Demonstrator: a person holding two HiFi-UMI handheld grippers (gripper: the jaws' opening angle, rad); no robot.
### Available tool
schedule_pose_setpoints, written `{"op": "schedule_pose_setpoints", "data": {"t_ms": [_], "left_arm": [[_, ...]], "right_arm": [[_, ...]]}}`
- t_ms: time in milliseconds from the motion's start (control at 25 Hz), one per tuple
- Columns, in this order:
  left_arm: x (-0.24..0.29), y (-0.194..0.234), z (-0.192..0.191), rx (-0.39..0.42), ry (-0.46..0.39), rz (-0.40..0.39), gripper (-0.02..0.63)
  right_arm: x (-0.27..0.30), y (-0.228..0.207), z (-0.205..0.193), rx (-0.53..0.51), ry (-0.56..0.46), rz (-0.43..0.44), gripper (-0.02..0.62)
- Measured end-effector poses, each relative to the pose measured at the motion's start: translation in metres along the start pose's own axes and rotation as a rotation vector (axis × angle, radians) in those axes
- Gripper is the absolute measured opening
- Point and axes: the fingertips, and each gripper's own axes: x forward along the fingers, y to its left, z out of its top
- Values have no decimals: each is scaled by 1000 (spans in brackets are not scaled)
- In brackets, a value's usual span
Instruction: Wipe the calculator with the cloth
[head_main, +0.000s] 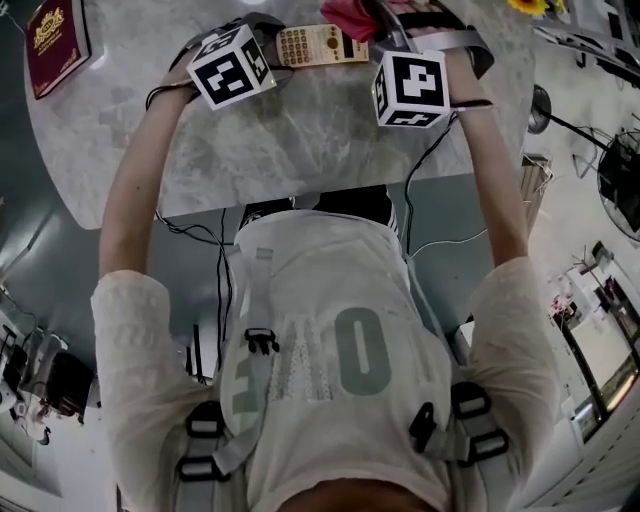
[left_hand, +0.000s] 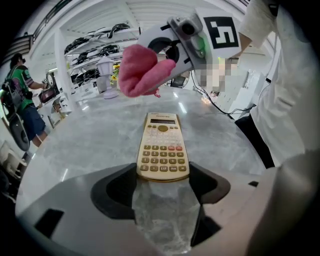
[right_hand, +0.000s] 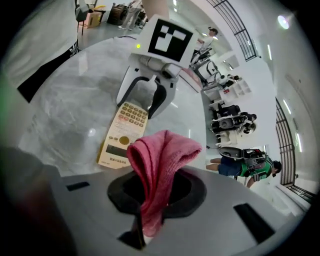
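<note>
Pink cloth (right_hand: 161, 162) pinched tight in my right gripper (right_hand: 150, 200); a folded wad sticks out past the jaws, the rest trails down between them.

Left gripper (left_hand: 162, 186) is clamped across the key end of the calculator (left_hand: 162, 147), one jaw on each long edge, pinning it flat on the grey marble table (left_hand: 75, 145); display end points away from the left gripper, bare and reachable.

Cloth wad hangs in the air near the display end; no contact with the calculator as far as I can tell; so wiping not begun, by my read.

Step in hand: get the cloth down onto the face and start stroking. How to do it well:
- land the wad flat on the display end, not edge-on;
- stroke along the length toward the left jaws; stop short of them so the grippers don't clash;
- light pressure; keys give, and a sideways shove could skid the casing;
- left clamp takes the reaction, so leave it as is;
- the strip between the left jaws will likely need a re-grip to reach.
</note>
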Motion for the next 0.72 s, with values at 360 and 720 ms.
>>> {"op": "schedule_pose_setpoints", "data": {"t_ms": [360,720], "left_arm": [[2,1,-3,-10,7,7,337],[3,1,-5,-23,4,8,337]], "right_arm": [[37,34,-8,-31,64,109,55],[49,47,-4,-48,80,132,55]]}}
